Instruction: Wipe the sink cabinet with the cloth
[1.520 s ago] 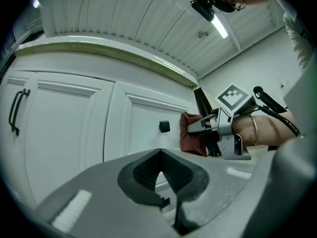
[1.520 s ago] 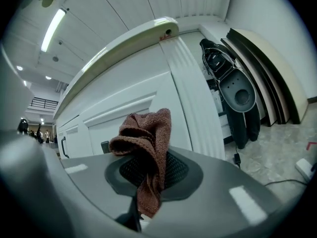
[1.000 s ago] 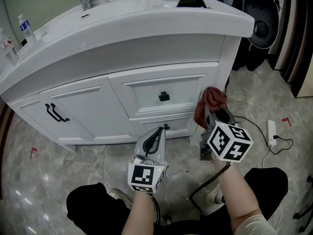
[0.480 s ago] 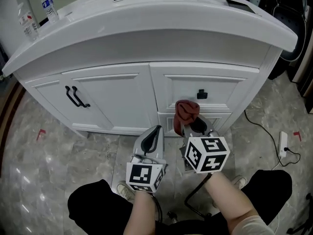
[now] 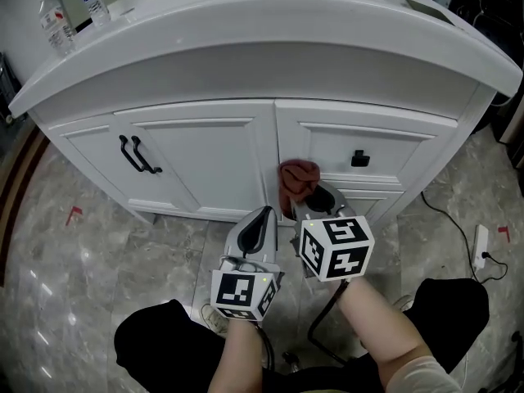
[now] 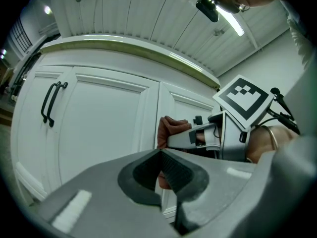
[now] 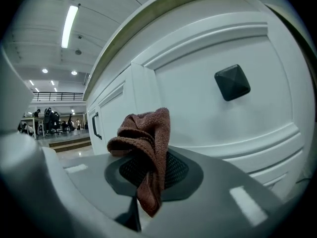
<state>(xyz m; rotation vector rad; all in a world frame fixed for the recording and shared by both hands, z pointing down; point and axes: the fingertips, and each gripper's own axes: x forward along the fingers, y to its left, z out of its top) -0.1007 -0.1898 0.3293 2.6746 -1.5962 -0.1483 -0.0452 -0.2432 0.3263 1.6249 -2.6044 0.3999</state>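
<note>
"Which step is in hand?"

"Bringing the cloth in, I'd judge. The left hand-held gripper (image 5: 264,216), jaws together on nothing, waits at 6 o'clock. At its 3 o'clock the right hand-held gripper (image 5: 304,203) is clamped on the rust-brown knitted cloth (image 5: 297,176)."

"How does the cloth lie?"

"Bunched, long axis along the jaws, its wad pointing to 12 o'clock at the white panelled sink cabinet (image 5: 205,158). Contact I can't tell. Next: press it on and sweep sideways."
</note>
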